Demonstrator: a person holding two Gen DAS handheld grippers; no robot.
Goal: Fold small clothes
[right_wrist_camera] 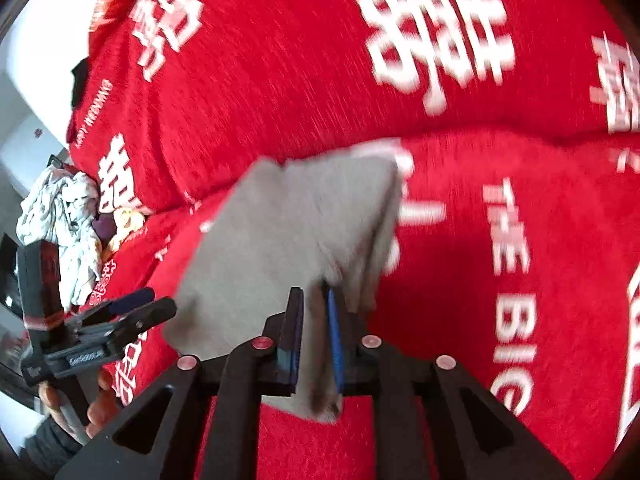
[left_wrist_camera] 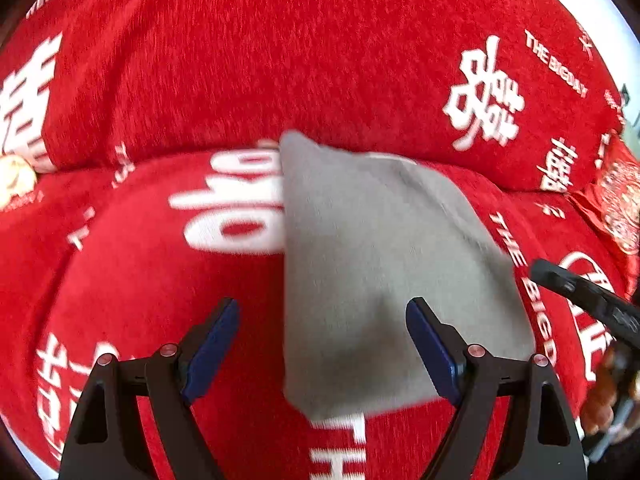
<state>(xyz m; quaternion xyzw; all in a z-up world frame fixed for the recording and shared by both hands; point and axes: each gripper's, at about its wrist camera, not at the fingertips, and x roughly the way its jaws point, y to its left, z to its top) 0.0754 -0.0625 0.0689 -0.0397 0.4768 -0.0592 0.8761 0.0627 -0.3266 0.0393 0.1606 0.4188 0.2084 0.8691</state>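
Note:
A small grey garment (left_wrist_camera: 384, 264) lies folded on a red sofa cover (left_wrist_camera: 224, 80) with white lettering. My left gripper (left_wrist_camera: 322, 312) is open, its blue pads on either side of the garment's left edge, holding nothing. In the right wrist view my right gripper (right_wrist_camera: 314, 300) is shut on the near edge of the grey garment (right_wrist_camera: 280, 232), which hangs between its blue pads. The right gripper also shows at the right edge of the left wrist view (left_wrist_camera: 588, 300). The left gripper shows at the lower left of the right wrist view (right_wrist_camera: 136, 308).
The sofa back rises behind the seat cushion (right_wrist_camera: 460, 280). A pile of crumpled light clothes (right_wrist_camera: 64, 224) lies at the sofa's left end. A red patterned cushion (left_wrist_camera: 620, 208) sits at the right end. A white wall (right_wrist_camera: 44, 40) lies beyond.

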